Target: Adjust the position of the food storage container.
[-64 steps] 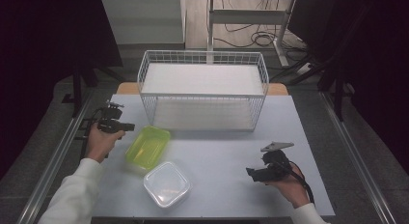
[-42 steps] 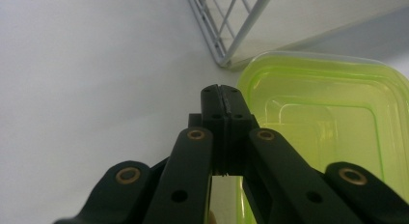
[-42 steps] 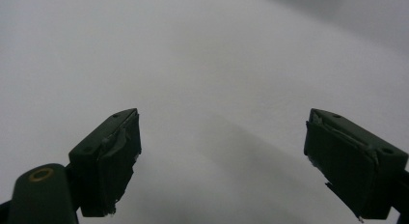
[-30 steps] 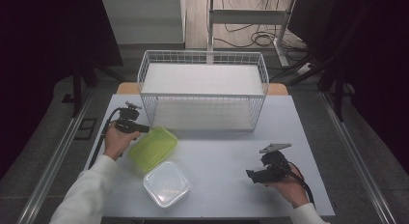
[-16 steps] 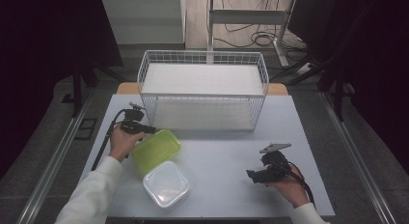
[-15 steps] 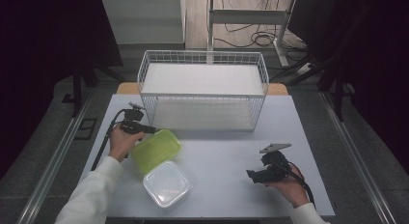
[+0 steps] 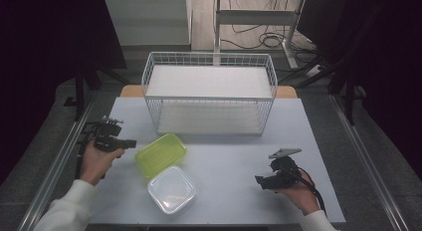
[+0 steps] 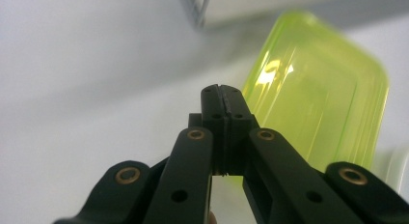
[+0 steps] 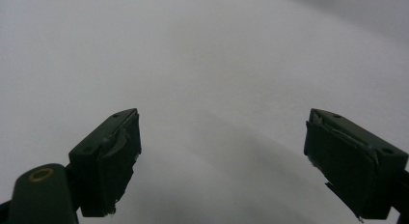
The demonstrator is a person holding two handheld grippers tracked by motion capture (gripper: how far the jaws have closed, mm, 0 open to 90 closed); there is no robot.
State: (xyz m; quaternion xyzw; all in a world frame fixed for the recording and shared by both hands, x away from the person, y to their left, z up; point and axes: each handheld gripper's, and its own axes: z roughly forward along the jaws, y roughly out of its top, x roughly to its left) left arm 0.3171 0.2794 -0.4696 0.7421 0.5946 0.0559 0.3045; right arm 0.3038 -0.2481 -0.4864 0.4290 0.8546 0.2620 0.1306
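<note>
Lying flat on the white table (image 7: 229, 161), the translucent lime-green plastic lid (image 7: 160, 154) is seen just beside the clear square plastic container (image 7: 171, 188), before the white wire basket (image 7: 209, 94). The left gripper (image 7: 130, 143), jaws pressed together and empty, is pointed at the lid's edge, apparently for nudging; the right gripper (image 7: 260, 180) is held well apart, jaws spread wide.
</note>
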